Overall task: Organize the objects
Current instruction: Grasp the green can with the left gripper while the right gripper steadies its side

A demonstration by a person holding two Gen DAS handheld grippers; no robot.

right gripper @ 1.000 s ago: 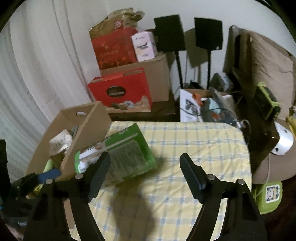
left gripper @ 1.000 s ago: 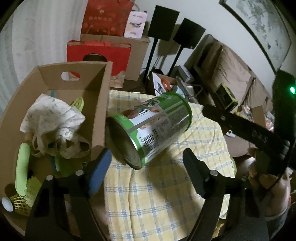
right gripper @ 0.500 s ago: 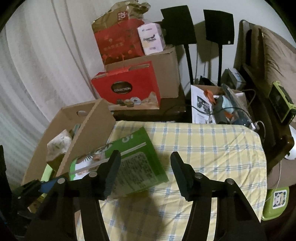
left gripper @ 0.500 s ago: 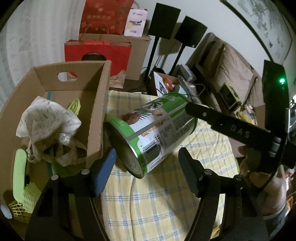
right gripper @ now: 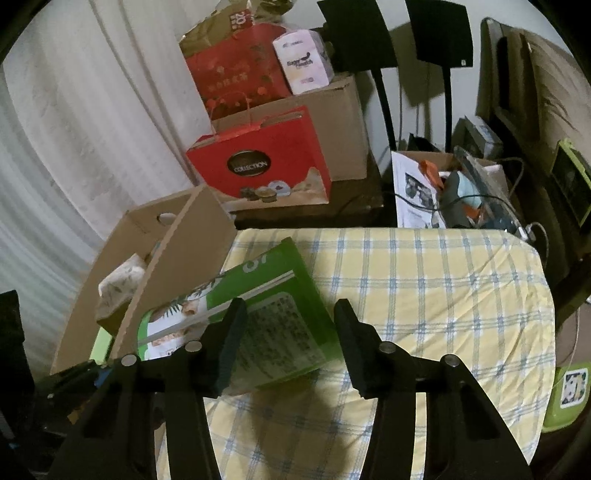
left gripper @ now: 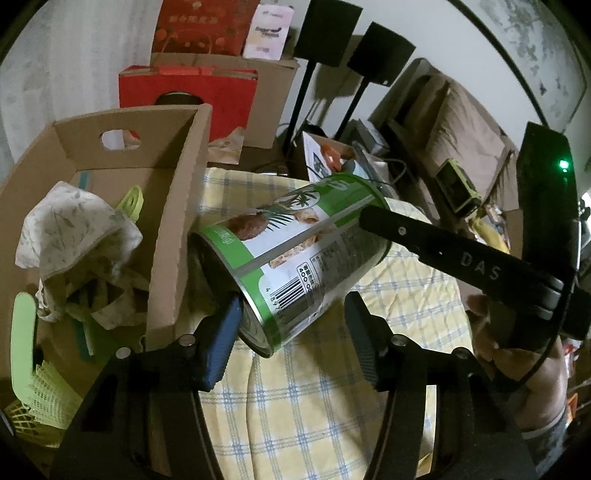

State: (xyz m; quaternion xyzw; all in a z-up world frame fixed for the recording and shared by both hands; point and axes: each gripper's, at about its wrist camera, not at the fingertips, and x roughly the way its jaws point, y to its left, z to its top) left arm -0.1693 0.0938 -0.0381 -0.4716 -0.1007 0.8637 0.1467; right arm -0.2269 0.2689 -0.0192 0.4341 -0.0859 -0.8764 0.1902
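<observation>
My left gripper (left gripper: 291,339) is spread wide around the near end of the can (left gripper: 295,254), which lies on its side on the checked cloth (left gripper: 314,417), its open rim toward me and its far end angled up and to the right. The blue-padded left finger (left gripper: 221,343) sits against or just beside the rim at the lower left; the right finger (left gripper: 364,339) stands a little apart from the can's side, so I am not clamping it. From my right wrist camera, my right gripper (right gripper: 288,343) is also parted, about halfway, and hangs over the can (right gripper: 240,325) from above; its left finger (right gripper: 231,343) overlaps the label and the right finger (right gripper: 351,343) sits beyond the can's green edge, but I cannot tell whether either touches. In the left view one dark finger of that right gripper crosses over the can's upper right end. The can rests just beside the cardboard box (left gripper: 177,221), its rim close against the box's right wall. Inside the box lie a crumpled pale cloth bag (left gripper: 77,240) and pale green plastic pieces (left gripper: 26,350) near the front corner. Behind the table stand a red gift box (right gripper: 258,162), a larger carton (right gripper: 332,129), and two dark stands (right gripper: 354,33).
</observation>
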